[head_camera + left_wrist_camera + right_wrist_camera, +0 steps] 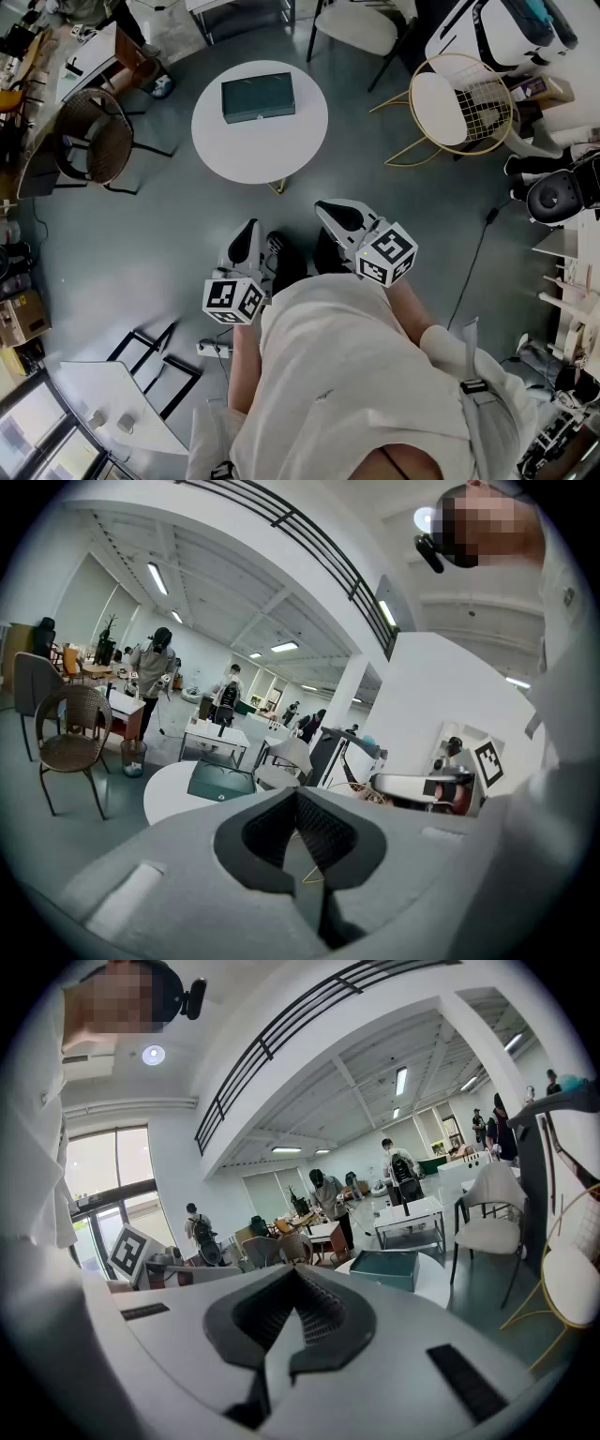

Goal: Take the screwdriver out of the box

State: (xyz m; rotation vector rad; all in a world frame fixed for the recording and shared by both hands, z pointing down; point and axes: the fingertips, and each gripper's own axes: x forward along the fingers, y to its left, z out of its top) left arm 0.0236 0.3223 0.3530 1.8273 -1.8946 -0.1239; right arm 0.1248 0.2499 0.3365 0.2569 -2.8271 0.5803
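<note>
Box (258,97) sits shut on the round table (281,155), top middle. I can't see the screwdriver. My left claw (247,232) and right claw (335,214) are closed and empty. If I reach in like this, they might shove the box off.

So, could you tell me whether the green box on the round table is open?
No, the box lies closed on the white round table.

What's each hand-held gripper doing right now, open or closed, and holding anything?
Left hand-held gripper: closed, holding nothing.
Right hand-held gripper: closed, holding nothing.
</note>
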